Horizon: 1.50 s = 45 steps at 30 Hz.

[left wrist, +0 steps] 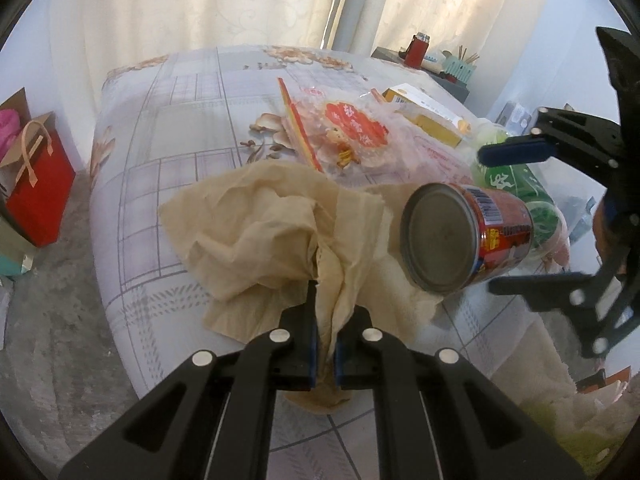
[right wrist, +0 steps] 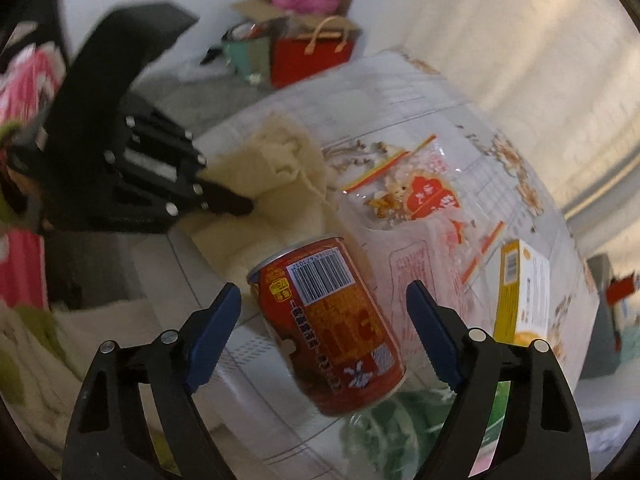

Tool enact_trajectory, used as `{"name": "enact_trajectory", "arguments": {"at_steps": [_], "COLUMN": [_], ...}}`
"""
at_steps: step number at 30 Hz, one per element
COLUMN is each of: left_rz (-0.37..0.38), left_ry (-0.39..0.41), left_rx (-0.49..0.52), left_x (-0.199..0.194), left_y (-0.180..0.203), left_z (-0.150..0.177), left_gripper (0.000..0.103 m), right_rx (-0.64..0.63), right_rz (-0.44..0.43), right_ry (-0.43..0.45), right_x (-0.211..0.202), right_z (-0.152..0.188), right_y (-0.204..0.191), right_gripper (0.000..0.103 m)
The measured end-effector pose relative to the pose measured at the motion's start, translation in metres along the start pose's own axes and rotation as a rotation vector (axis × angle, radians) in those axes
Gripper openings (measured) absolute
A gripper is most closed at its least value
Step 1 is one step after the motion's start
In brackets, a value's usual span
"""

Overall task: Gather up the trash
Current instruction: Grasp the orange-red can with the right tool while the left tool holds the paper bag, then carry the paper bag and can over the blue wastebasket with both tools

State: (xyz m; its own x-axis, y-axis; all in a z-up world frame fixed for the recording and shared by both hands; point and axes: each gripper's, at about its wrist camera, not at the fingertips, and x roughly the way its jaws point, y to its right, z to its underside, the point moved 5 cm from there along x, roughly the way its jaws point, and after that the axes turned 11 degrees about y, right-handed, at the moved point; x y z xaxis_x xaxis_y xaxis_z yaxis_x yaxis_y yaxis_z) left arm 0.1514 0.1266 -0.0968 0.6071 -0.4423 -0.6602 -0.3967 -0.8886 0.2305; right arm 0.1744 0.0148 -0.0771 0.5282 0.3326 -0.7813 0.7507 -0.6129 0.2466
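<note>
A table (left wrist: 168, 128) covered with a floral, grid-patterned cloth is standing before pale curtains, with a red gift bag (left wrist: 38, 184) sitting on the floor beside it. A crumpled beige paper sheet (left wrist: 256, 232) is lying on the near part of the cloth, and the left gripper (left wrist: 325, 320) is clamping a fold of it, fingers together. A clear snack bag (left wrist: 348, 132) and a yellow box (right wrist: 524, 292) are lying farther back. A red can (right wrist: 336, 320) is lying on its side between the fingers of the right gripper (right wrist: 324, 332), which are standing apart, not touching it.
</note>
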Motion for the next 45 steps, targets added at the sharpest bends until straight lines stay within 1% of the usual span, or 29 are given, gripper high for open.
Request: {"name": "enact_trajectory", "arguments": {"at_steps": [3, 5, 6, 8, 10, 12, 16, 23, 26, 28, 32, 36, 39, 41, 45], "left_rz": [0.008, 0.009, 0.009, 0.01, 0.011, 0.013, 0.009, 0.024, 0.077, 0.132, 0.155, 0.216, 0.274, 0.318, 0.428], "left_ry": [0.004, 0.006, 0.008, 0.009, 0.012, 0.013, 0.019, 0.05, 0.077, 0.1, 0.13, 0.174, 0.2, 0.209, 0.192], "left_rx": [-0.009, -0.011, -0.014, -0.016, -0.021, -0.031, -0.048, -0.113, -0.159, -0.196, -0.192, -0.177, -0.147, -0.113, -0.034], "left_x": [0.0, -0.001, -0.002, -0.002, -0.002, -0.002, -0.005, -0.021, -0.034, -0.044, -0.06, -0.082, -0.093, -0.096, -0.086], "left_y": [-0.001, -0.001, 0.0, -0.001, -0.001, -0.001, -0.003, -0.006, -0.002, 0.004, 0.02, 0.045, 0.073, 0.098, 0.156], "left_z": [0.001, 0.001, 0.002, 0.002, 0.002, 0.001, -0.001, -0.01, -0.015, -0.02, -0.031, -0.048, -0.063, -0.075, -0.095], "left_gripper": [0.005, 0.005, 0.005, 0.005, 0.005, 0.005, 0.005, 0.005, 0.005, 0.005, 0.005, 0.005, 0.005, 0.005, 0.005], "right_rx": [-0.05, -0.071, -0.077, -0.087, -0.1, -0.084, -0.052, 0.091, 0.157, 0.214, 0.324, 0.45, 0.554, 0.629, 0.761], "right_rz": [0.007, 0.003, -0.003, 0.003, 0.023, 0.029, 0.053, 0.065, 0.06, 0.051, 0.041, 0.055, 0.072, 0.103, 0.167], "right_ry": [-0.03, -0.056, -0.068, -0.083, -0.073, -0.06, -0.019, 0.065, 0.102, 0.139, 0.213, 0.309, 0.38, 0.426, 0.49], "right_x": [0.009, 0.016, 0.02, 0.025, 0.026, 0.022, 0.012, -0.015, -0.024, -0.032, -0.052, -0.09, -0.124, -0.149, -0.19], "right_z": [0.001, 0.005, 0.006, 0.01, 0.012, 0.012, 0.009, 0.003, 0.002, 0.002, 0.004, 0.016, 0.034, 0.054, 0.098], "right_y": [-0.003, -0.005, -0.005, -0.007, -0.008, -0.007, -0.003, 0.01, 0.014, 0.017, 0.024, 0.038, 0.05, 0.059, 0.071], "right_gripper": [0.079, 0.076, 0.071, 0.07, 0.067, 0.065, 0.064, 0.063, 0.063, 0.063, 0.063, 0.063, 0.063, 0.063, 0.063]}}
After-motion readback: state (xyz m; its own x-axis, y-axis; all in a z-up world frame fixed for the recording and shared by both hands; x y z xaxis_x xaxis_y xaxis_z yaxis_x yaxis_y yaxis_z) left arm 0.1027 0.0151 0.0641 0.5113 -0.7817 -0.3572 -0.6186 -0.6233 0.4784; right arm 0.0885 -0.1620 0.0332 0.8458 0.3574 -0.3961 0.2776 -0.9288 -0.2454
